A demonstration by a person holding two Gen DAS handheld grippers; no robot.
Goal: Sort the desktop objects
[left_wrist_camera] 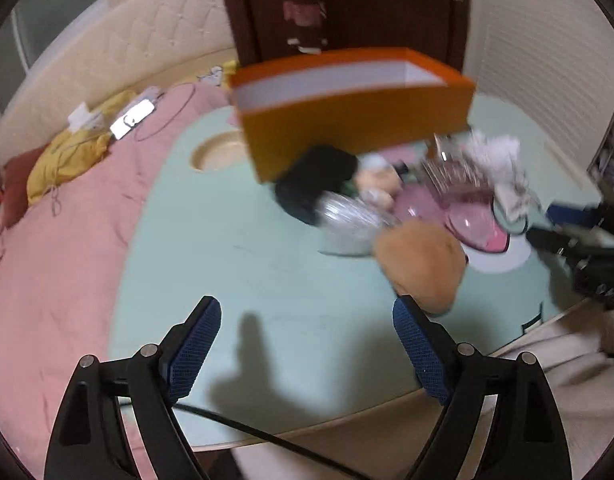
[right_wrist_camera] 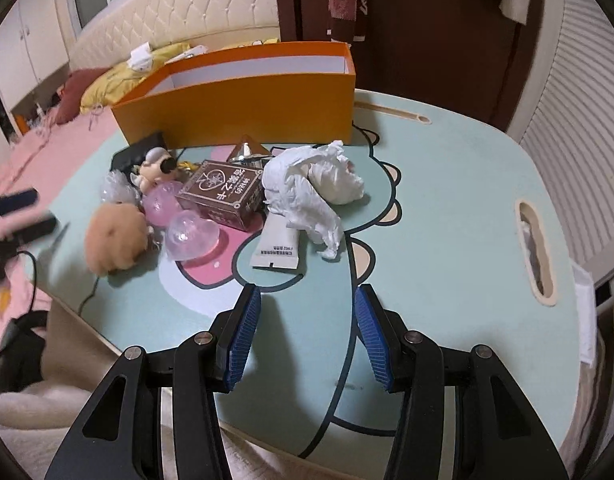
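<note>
right gripper (right_wrist_camera: 307, 322): nearest in the right wrist view, blue-padded fingers spread wide, nothing between them, low over the near edge of the table
left gripper (left_wrist_camera: 307, 330): fingers wide apart, empty, above bare table surface; view blurred
table (right_wrist_camera: 447, 240): light teal lap desk with a cartoon print, slot handle at the right side, round recess at the far left in the left wrist view
white tube (right_wrist_camera: 276, 246): lies flat just ahead of the right gripper, crimped end toward the camera, top end tucked under the tissue
crumpled tissue (right_wrist_camera: 313, 184): white wad, touching the tube and just beside the brown box
tan plush ball (right_wrist_camera: 116, 238): left edge of the pile; in the left wrist view it sits just beyond the right fingertip
clear heart case (right_wrist_camera: 191, 236): pinkish transparent, between plush ball and tube, touching a second pink clear piece (right_wrist_camera: 160, 205) behind it
brown card box (right_wrist_camera: 223, 196): printed lid up, middle of the pile
small figurine (right_wrist_camera: 155, 169): cream doll, behind the pink pieces, beside a clear crinkled wrapper (right_wrist_camera: 117, 190)
black item (right_wrist_camera: 137, 154): flat, at the foot of the orange box, type unclear
shiny pyramid (right_wrist_camera: 247, 150): metallic, behind the card box
orange box (right_wrist_camera: 243, 108): open top, white inside, far side of the table, inside contents cannot tell
bed (left_wrist_camera: 67, 220): pink cover, yellow cloth (left_wrist_camera: 67, 160), left of the table
headboard (right_wrist_camera: 187, 12): cream, tufted, farthest back
</note>
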